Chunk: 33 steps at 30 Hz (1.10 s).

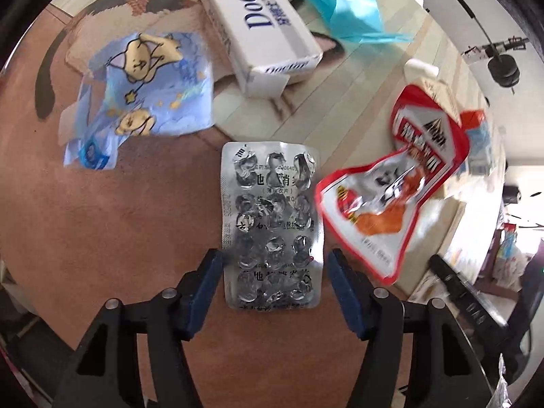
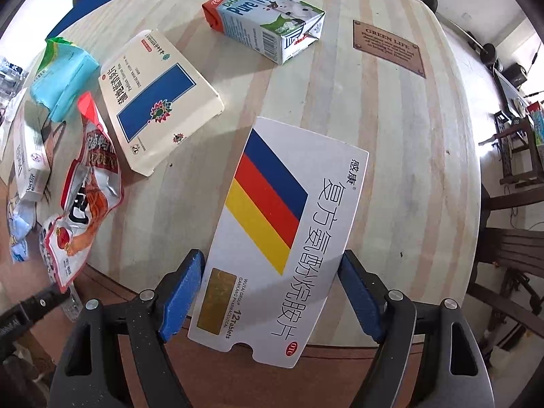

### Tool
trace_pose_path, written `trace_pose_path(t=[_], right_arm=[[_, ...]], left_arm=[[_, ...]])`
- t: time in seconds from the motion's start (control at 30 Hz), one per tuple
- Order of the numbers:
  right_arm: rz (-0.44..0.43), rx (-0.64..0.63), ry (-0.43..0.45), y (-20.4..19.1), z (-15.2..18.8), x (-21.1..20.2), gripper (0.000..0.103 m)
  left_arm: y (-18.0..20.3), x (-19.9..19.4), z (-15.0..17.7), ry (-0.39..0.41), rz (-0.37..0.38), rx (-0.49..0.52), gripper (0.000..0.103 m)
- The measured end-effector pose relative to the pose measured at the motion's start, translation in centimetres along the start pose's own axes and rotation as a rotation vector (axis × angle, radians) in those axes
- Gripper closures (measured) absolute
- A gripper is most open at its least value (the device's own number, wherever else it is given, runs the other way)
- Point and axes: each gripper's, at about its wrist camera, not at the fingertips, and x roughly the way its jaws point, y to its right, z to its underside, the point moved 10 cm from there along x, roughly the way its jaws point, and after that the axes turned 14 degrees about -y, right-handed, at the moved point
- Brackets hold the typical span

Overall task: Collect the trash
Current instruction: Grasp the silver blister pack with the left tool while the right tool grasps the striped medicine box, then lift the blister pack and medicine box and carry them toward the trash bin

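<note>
Striped tabletop (image 2: pixel 391 129): left gripper (image 1: pixel 273 265) jaws clamp the blister pack (image 1: pixel 270 224); right gripper (image 2: pixel 272 272) jaws clamp the medicine box (image 2: pixel 282 238). Only the right view shows the milk carton (image 2: pixel 268 20).

My bench (image 2: pixel 391 142) is a round top of pale wooden planks with faint tan stripes, lit by bright, even daylight. A small brown plaque (image 2: pixel 389 47) reading "GREEN LIFE" lies flat on its far side. Beyond the near rim I see a reddish-brown floor (image 1: pixel 102 221). To my right stands dark wooden furniture (image 2: pixel 510 238) with slatted parts, and behind it a cluttered shelf area, too small to read. A white wall (image 2: pixel 476 6) rises past the far edge.
</note>
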Motion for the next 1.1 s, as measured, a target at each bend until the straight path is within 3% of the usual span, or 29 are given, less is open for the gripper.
trace_pose_path(t=[0.2, 0.33, 0.43, 0.73, 1.03, 1.1], right_arm=[[0.028, 0.0, 0.001, -0.7, -0.3, -0.2, 0.02], [0.036, -0.014, 0.006, -0.6, -0.7, -0.1, 0.021], [0.036, -0.039, 0.001, -1.0, -0.8, 0.1, 0.022], [0.03, -0.147, -0.035, -1.1, 3.8, 1.2, 0.022], [0.058, -0.147, -0.018, -1.8, 4.3, 1.7, 0.021], [0.057, -0.147, -0.002, -1.7, 4.2, 1.5, 0.022]], left_arm=[[0.5, 1.0, -1.1, -0.04, -0.161, 0.007, 0.035], [1.1, 1.3, -1.0, -0.02, -0.246, 0.05, 0.035], [2.5, 2.2, 0.5, 0.003, -0.25, 0.101, 0.039], [-0.1, 4.6, 9.5, -0.046, -0.18, 0.135, 0.039], [-2.8, 3.2, 7.0, -0.024, -0.149, 0.041, 0.037], [-2.5, 3.4, 7.4, -0.003, -0.169, 0.064, 0.046]])
